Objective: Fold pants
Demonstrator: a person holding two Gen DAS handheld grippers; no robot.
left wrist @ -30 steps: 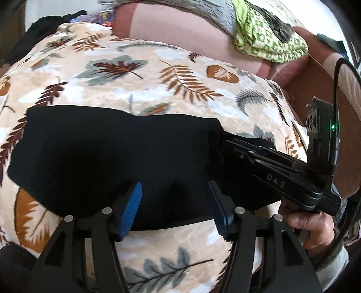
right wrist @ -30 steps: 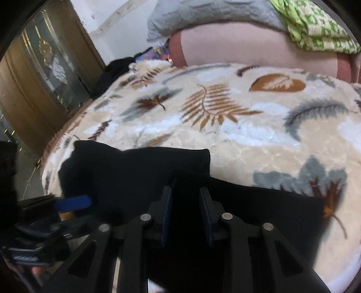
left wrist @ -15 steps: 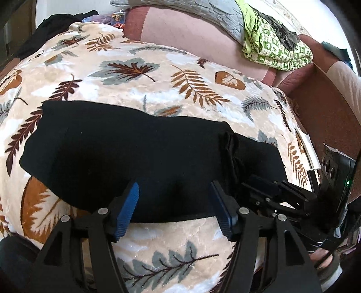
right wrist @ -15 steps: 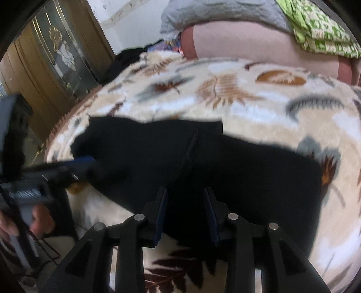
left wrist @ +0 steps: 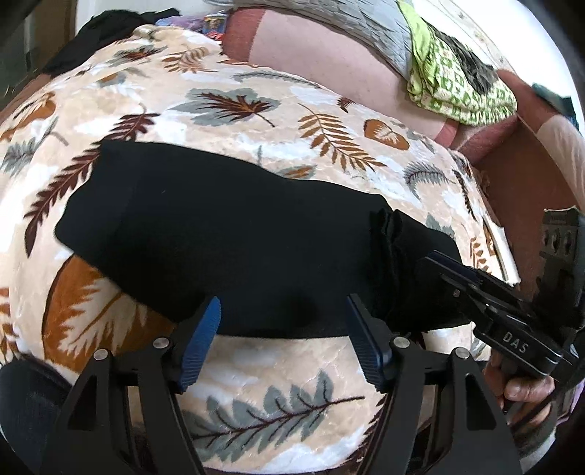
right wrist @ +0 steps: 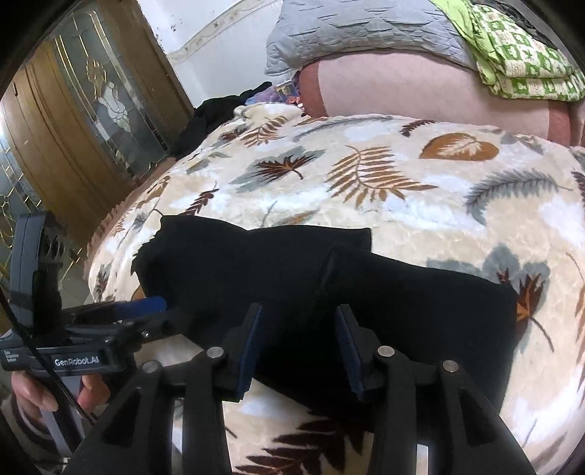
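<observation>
Black pants lie folded in a long flat band across the leaf-print blanket; they also show in the right wrist view. My left gripper is open and empty, its blue-padded fingers over the pants' near edge. My right gripper is open and empty, just above the near edge at the right part of the pants. In the left wrist view the right gripper reaches in from the right beside the overlapping fold.
A pink bolster with a grey quilt and a green patterned cloth lies at the back. Dark clothes sit at the far left corner. A wooden glass-panelled door stands left of the bed.
My right gripper has let go of the pants, opened and drawn back toward the near edge. The left gripper stays open and has shifted only slightly.
</observation>
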